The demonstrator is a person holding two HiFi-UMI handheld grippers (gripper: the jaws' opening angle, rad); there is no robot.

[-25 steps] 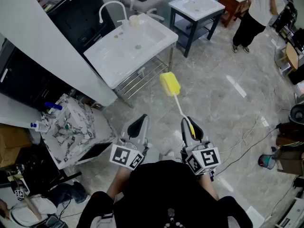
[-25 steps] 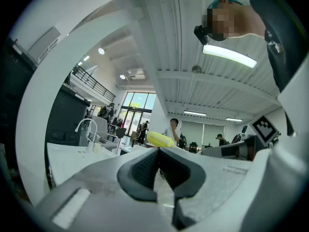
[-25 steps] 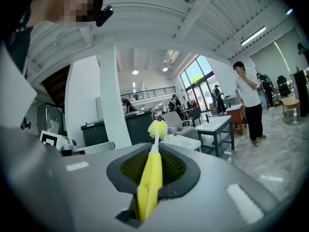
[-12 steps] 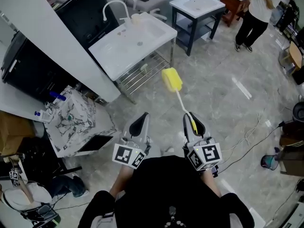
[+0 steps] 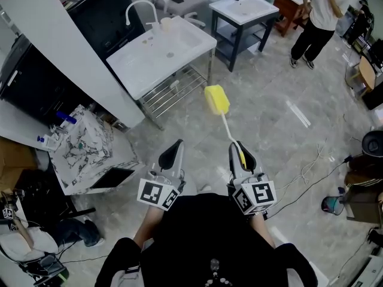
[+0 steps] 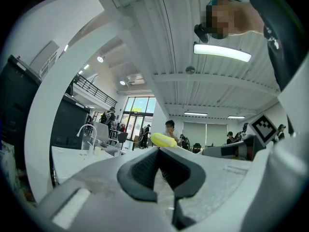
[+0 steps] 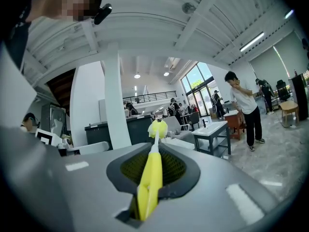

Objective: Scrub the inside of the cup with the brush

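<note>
A small cream cup (image 5: pixel 166 24) is being kept on the back rim of a white rectangular sink basin (image 5: pixel 179 43), which is being carried by a metal stand with a wire shelf. The cup is standing upright just beside a white curved faucet (image 5: pixel 139 8). Whether anything is being held inside the cup cannot be told from here. A second white sink (image 5: pixel 244 8) on a dark frame is being seen further back, and a person (image 5: pixel 317 17) is standing near it.

A long brush (image 5: pixel 222 124) with a yellow sponge head, a thin white stem and a yellow handle is being gripped by the right gripper (image 5: pixel 238 149). Its jaws are being pressed onto the yellow handle from both sides. The sponge head is being held out over the grey stone floor (image 5: pixel 281 136), between the grippers and the sink stand, well apart from the cup.

The left gripper (image 5: pixel 175 149) is being carried with its jaws pressed together and nothing between them.

Both grippers are being held level and side by side in front of the person's chest, pointing towards the sink, with their marker cubes nearest the body.
</note>
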